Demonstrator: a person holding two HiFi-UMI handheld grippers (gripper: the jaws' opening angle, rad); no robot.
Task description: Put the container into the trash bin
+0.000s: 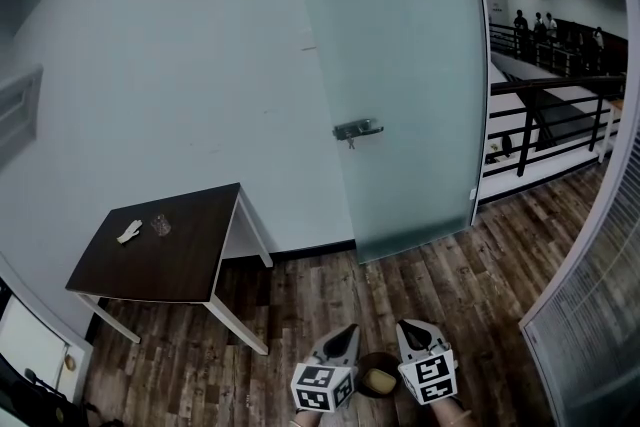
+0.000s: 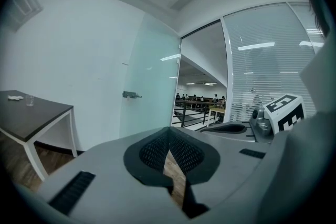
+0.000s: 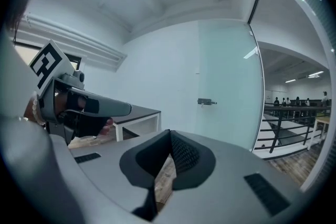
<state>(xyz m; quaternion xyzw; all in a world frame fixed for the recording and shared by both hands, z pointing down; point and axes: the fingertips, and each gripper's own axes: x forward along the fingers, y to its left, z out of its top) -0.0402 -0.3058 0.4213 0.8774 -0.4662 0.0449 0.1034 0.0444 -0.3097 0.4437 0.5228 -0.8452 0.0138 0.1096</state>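
In the head view a small round dark container (image 1: 378, 378) with something yellowish inside shows at the bottom edge, low between my two grippers. Neither gripper holds it, and I cannot tell what it rests on. My left gripper (image 1: 349, 329) is shut, its tips meeting with nothing between them (image 2: 169, 131). My right gripper (image 1: 406, 325) is shut too and holds nothing (image 3: 169, 135). Both point forward, side by side, toward the wall and the glass door. Neither gripper view shows the container. No trash bin is in view.
A dark-topped table (image 1: 190, 255) with white legs stands at the left wall, bearing a small glass (image 1: 160, 225) and a white object (image 1: 129, 232). A frosted glass door (image 1: 400, 95) with a handle (image 1: 357, 129) stands ahead. A black railing (image 1: 550, 130) lies beyond it, with people far off.
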